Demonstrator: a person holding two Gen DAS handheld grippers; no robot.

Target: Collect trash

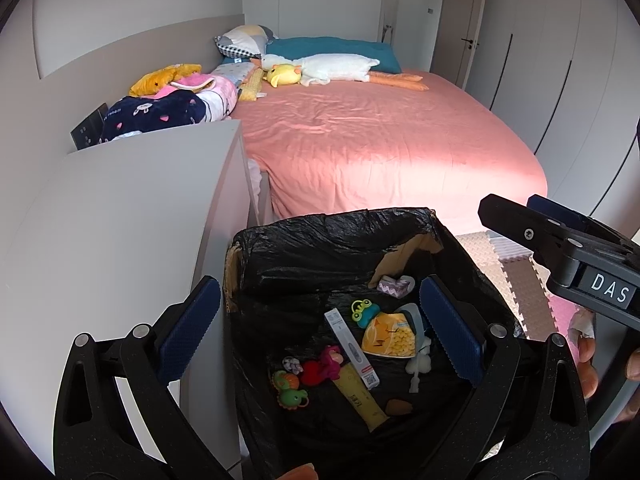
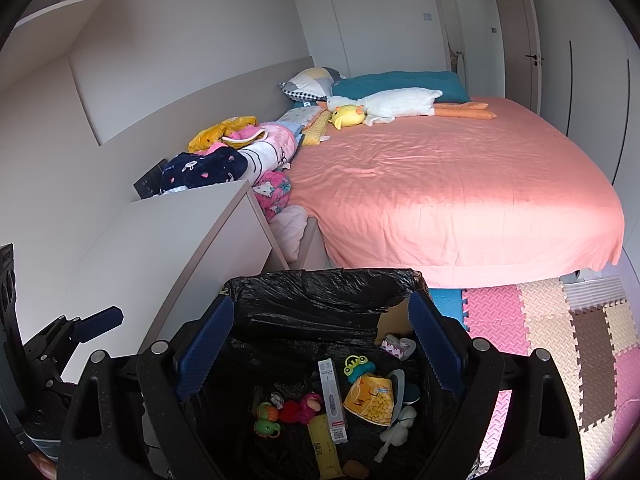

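Left wrist view: I look down between my own fingers into the trash bin (image 1: 336, 236), a cardboard box lined with a black bag, on the floor between the bed (image 1: 384, 140) and the white cabinet (image 1: 120, 220).
Left gripper: my left gripper (image 1: 320, 332) hangs over the bin mouth, jaws spread wide, nothing between the pads.
Right gripper: my right gripper (image 2: 320, 344) also hangs above the bin, jaws wide apart and empty; in the left view its black body shows at the right edge.
Trash, where: all the pieces I can see lie at the bottom of the bag; I see nothing loose on the bed sheet or on the foam mats (image 2: 560, 320).
Count: one long white box (image 1: 350, 348), one yellow snack packet (image 1: 390, 336), one yellow ruler-like strip (image 1: 360, 396), one green frog toy (image 1: 364, 310), one crumpled tissue packet (image 1: 396, 284), one white wad (image 1: 418, 362), one small brown piece (image 1: 398, 406), and a cluster of small bright toys (image 1: 308, 376), about four, though they overlap.
Handling, judged: everything looks light. The packet and the wad are soft and would crush, so pinch them by an edge. The white box is stiff; take it across its narrow sides. The bag is thin and slippery; gather its rim, away from the torn cardboard corner.
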